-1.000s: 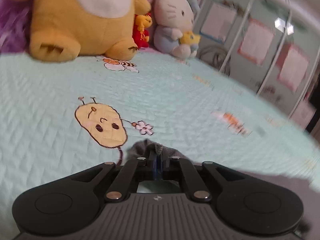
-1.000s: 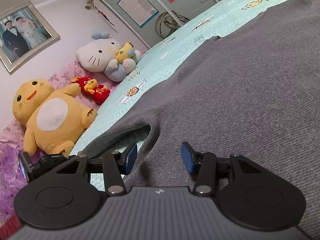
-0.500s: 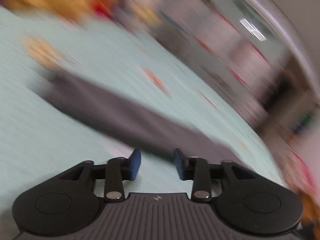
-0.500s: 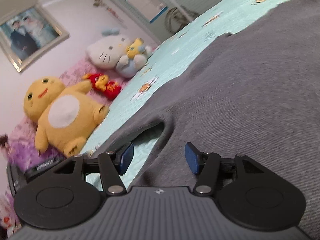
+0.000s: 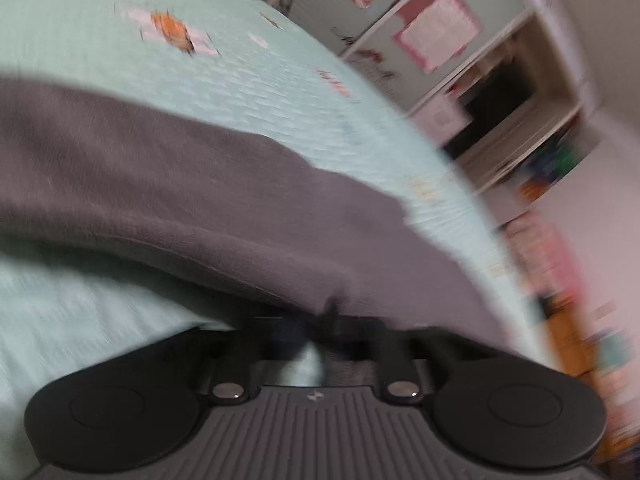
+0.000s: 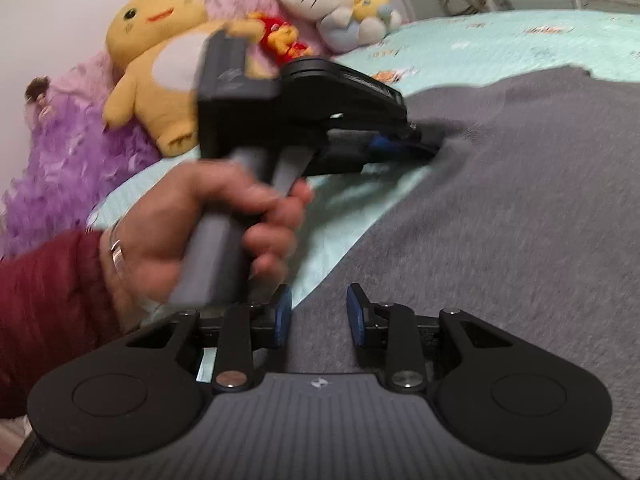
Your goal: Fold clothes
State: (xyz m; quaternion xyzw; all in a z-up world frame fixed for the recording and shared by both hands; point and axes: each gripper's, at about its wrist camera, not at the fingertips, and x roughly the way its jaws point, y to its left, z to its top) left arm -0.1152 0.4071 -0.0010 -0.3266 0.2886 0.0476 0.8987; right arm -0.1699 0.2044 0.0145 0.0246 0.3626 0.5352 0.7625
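On mint bedspread (image 6: 500, 44), grey garment (image 6: 520, 220) spread wide. Left gripper (image 6: 434, 145) nosed into its near edge — blurred, grip cannot be told. Right gripper (image 6: 318, 314) parted over cloth, empty. Likely mid-fold; next wants a firm edge pinch.

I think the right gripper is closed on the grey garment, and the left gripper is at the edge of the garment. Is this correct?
Not quite. The right gripper is open: the right wrist view shows its blue fingers apart above the grey garment, gripping nothing. The left gripper is indeed at the garment's edge.
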